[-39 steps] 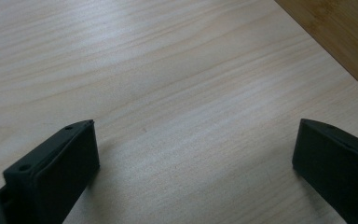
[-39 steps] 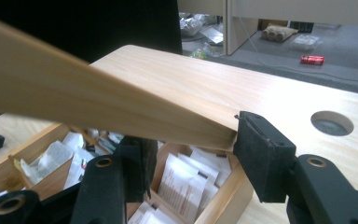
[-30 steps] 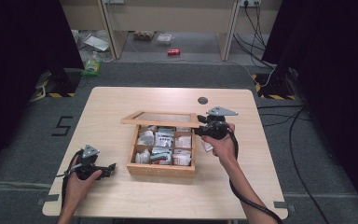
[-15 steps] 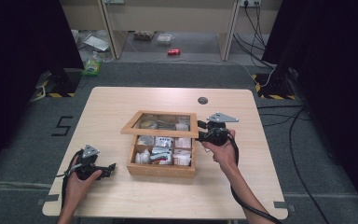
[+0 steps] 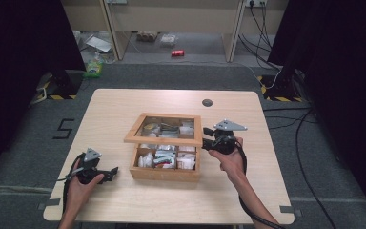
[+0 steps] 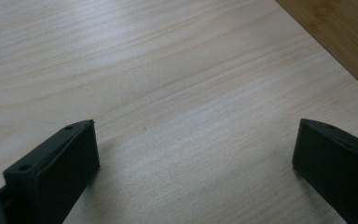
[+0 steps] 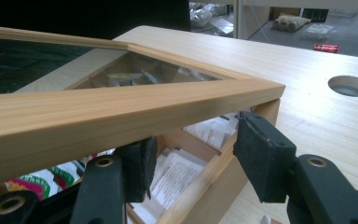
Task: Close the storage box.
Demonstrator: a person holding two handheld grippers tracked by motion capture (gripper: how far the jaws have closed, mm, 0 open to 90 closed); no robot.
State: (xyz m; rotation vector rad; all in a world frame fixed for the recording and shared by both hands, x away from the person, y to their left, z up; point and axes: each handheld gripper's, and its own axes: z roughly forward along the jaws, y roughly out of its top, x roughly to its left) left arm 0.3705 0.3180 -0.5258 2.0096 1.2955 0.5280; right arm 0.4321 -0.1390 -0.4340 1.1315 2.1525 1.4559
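right hand-held gripper [image 5: 208,139] | under lid [image 5: 164,129] edge | box [image 5: 166,164] half-open

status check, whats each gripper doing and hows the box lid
Left gripper open, resting on bare table. Right gripper at the box's right edge, jaws under the half-lowered lid, grip unclear. Nothing in the way.

Lighting is even and overhead on the table [image 5: 124,109]; the room's left and right sides fall into near-black. The high view is soft and low in detail. In the left gripper view, both jaws are blurred and cast soft shadows on the wood. In the right gripper view, the near lid frame [image 7: 121,109] is out of focus, and the glass panel [image 7: 32,63] reflects darkness.
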